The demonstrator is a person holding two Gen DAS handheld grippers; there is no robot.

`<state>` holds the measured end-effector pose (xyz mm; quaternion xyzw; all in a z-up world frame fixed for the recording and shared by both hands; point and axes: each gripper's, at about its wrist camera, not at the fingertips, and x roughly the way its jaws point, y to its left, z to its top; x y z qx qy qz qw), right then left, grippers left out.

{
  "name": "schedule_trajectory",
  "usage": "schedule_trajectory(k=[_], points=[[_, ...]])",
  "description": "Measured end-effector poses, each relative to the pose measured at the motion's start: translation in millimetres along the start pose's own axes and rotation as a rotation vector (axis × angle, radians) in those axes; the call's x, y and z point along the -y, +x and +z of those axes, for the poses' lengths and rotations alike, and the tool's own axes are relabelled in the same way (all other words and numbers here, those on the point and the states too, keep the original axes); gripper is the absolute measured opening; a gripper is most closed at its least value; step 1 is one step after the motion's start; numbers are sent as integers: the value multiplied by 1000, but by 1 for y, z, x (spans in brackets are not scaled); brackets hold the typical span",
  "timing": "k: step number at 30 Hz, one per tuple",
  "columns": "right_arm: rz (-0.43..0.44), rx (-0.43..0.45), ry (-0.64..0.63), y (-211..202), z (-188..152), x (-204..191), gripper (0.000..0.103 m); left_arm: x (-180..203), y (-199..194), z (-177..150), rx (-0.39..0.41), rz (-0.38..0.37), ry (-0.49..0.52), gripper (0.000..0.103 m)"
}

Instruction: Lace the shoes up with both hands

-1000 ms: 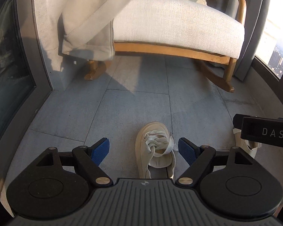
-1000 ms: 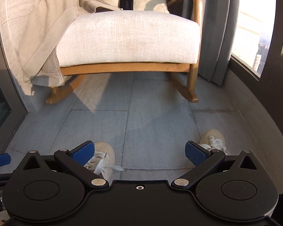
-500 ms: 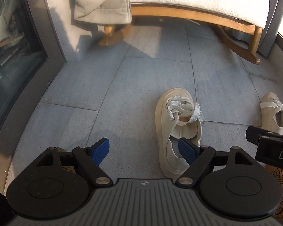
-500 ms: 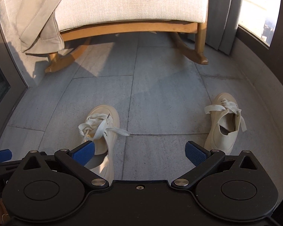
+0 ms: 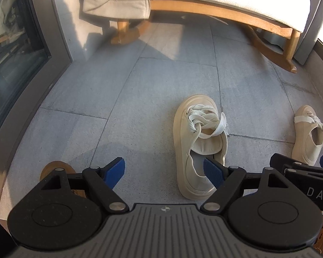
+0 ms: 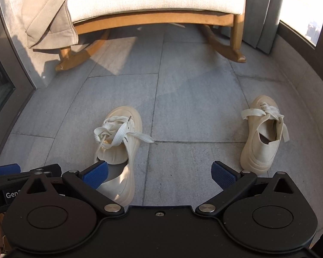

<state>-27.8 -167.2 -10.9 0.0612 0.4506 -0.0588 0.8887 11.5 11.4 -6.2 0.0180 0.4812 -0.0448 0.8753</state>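
Two cream shoes lie on the grey tiled floor [image 6: 193, 90], well apart from each other. The near shoe [image 5: 199, 146] lies with its long axis running away from the cameras, toe toward the rocking chair [image 6: 157, 19] and heel toward the grippers; in the right wrist view [image 6: 118, 148] its heel end is hidden behind the blue pad and black arm of the right gripper. Its white laces [image 5: 206, 120] are a loose tangle over the tongue, one flat end trailing onto the tile beside the shoe; which eyelets they pass through is too small to tell. The far shoe [image 6: 262, 135] points the same way, tilted slightly, with slack laces [image 6: 262, 111] over its opening; in the left wrist view its heel is cut off by the other gripper's black body.

The left gripper [image 5: 164, 171] has its jaws spread wide with nothing between the pads; its right-hand pad overlaps the near shoe's heel opening in the picture, but contact cannot be told. The right gripper [image 6: 159, 173] is equally wide apart and holds nothing, bare tile between its pads.

A beige cloth [image 6: 47, 15] hangs off the chair's cushion. A grey curtain [image 6: 260, 13] hangs right of the chair. A brown object at the left gripper's lower left is mostly hidden.
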Motion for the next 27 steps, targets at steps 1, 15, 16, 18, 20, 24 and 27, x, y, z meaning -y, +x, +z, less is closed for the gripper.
schedule_trajectory(k=[1, 15, 16, 18, 20, 24, 27], points=[[1, -4, 0, 0, 0, -1, 102, 0, 0, 0, -1, -1, -2, 80], [4, 6, 11, -2, 0, 0, 102, 1, 2, -1, -12, 6, -14, 80], [4, 7, 9, -2, 0, 0, 102, 1, 2, -1, -11, 11, -12, 80], [5, 9, 6, -3, 0, 0, 102, 1, 2, -2, -10, 15, -10, 80], [6, 11, 5, -3, 0, -1, 102, 1, 2, -2, -9, 17, -9, 80], [12, 10, -1, -2, 1, 1, 102, 1, 2, -2, -9, 20, -13, 80], [19, 8, -13, -2, 2, 5, 102, 0, 3, -2, -11, 21, -15, 80]])
